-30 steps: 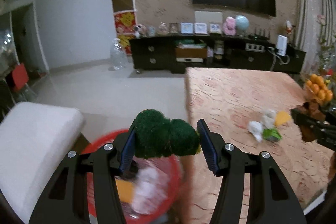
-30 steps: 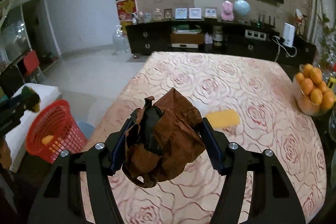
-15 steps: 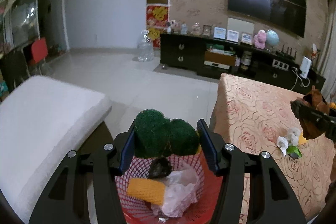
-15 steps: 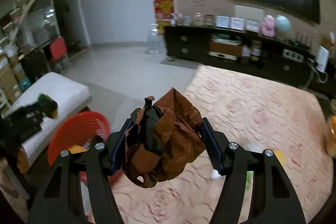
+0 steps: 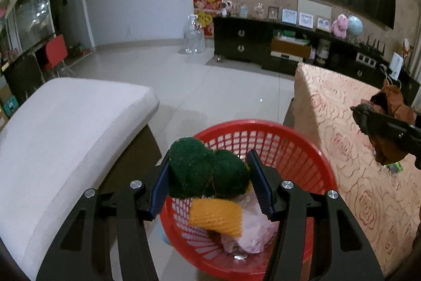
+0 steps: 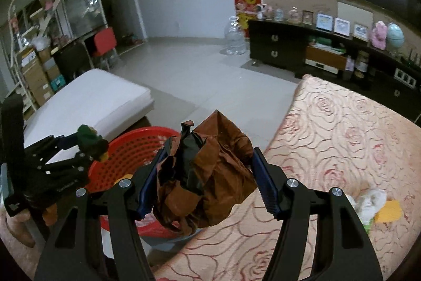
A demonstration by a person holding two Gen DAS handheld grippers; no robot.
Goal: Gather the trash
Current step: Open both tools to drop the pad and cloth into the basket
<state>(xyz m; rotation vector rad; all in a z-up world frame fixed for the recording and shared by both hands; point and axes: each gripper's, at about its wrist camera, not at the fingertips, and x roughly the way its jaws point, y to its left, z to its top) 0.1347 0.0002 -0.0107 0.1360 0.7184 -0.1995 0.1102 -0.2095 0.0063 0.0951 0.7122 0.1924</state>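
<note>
My left gripper (image 5: pixel 208 175) is shut on a dark green scouring sponge (image 5: pixel 205 171), held right above the red mesh basket (image 5: pixel 286 138) on the floor. Inside the basket lie a yellow sponge (image 5: pixel 215 215) and a pale pink plastic bag (image 5: pixel 257 231). My right gripper (image 6: pixel 205 175) is shut on a crumpled brown wrapper (image 6: pixel 208 175), over the table's left edge and just right of the red basket (image 6: pixel 131 154). The left gripper (image 6: pixel 92 144) with its sponge shows at the left in the right wrist view. The right gripper with its wrapper (image 5: pixel 389 107) shows at the right in the left wrist view.
The table (image 6: pixel 342 128) carries a rose-patterned cloth, with white crumpled tissue (image 6: pixel 368 202), a yellow piece (image 6: pixel 389 211) and something green on it. A white cushioned bench (image 5: pixel 65 128) stands left of the basket. Tiled floor (image 5: pixel 223 86) leads to a dark TV cabinet (image 5: pixel 263 44).
Both grippers swung left, away from the table. The left one now hangs over the basket with the sponge; the right one with the wrapper has reached the table's left edge beside the basket.
</note>
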